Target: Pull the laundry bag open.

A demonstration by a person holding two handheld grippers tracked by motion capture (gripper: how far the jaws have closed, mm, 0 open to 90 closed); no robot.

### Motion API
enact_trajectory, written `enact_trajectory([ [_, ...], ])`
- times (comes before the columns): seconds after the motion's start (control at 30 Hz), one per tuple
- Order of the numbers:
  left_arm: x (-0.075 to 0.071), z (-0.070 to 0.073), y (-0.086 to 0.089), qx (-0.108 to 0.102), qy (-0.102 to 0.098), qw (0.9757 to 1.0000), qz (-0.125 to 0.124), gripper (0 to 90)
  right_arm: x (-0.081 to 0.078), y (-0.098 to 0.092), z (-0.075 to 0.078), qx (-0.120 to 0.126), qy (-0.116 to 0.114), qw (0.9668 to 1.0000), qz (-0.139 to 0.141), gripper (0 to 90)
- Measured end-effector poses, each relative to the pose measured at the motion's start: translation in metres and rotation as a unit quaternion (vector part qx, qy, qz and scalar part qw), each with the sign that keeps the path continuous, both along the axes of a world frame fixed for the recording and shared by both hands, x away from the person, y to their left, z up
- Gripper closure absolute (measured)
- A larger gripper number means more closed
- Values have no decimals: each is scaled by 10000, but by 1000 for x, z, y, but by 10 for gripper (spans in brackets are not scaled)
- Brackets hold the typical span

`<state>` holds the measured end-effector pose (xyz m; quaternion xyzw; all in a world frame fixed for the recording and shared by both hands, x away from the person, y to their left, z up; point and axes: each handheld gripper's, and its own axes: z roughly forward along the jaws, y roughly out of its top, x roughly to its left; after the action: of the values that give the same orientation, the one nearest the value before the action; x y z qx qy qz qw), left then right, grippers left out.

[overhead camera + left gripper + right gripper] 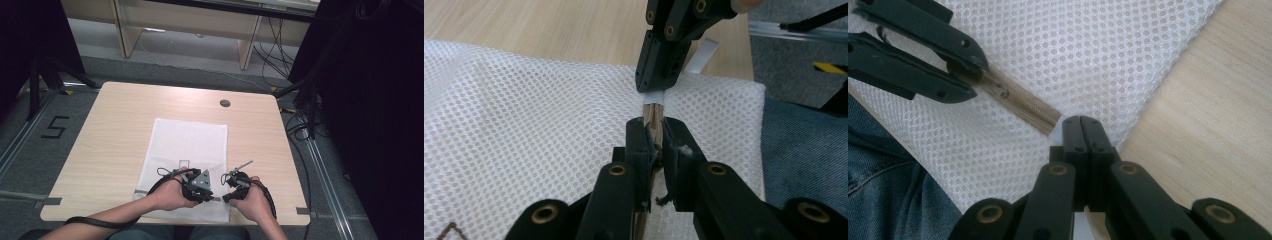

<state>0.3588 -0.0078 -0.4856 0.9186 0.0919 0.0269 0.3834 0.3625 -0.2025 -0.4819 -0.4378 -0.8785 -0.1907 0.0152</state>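
Near the front edge of the light wooden table (120, 115), your white mesh laundry bag (187, 140) lies flat, its beige zipper strip (1020, 105) running along the near hem. Your left claw (654, 131) is clamped narrow on that zipper, seemingly at the slider, judging by the frayed bit between the pads. Your right claw (1081, 122) is pinched fully together on the bag's white end tab (655, 97), probably to anchor the fabric so the zipper can travel without bunching.
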Motion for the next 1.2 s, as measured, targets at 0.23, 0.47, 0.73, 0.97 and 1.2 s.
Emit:
enact_trajectory([
  [0.23,1,1,5,-10,1,10000,1,818,-2,1,1,22,99,9999,-111,900],
  [0.47,0,1,8,-47,-19,10000,9,818,-1,1,1,8,31,10000,-86,900],
  [0.73,0,0,11,-107,-38,9999,-6,818,-2,2,2,-108,21,9999,-89,900],
  [0.97,-1,0,11,-110,20,9999,39,818,-3,4,2,-144,-34,9999,-19,900],
  [1.2,-1,2,13,-93,1,9999,51,818,-4,5,3,-159,7,9998,-97,900],
])
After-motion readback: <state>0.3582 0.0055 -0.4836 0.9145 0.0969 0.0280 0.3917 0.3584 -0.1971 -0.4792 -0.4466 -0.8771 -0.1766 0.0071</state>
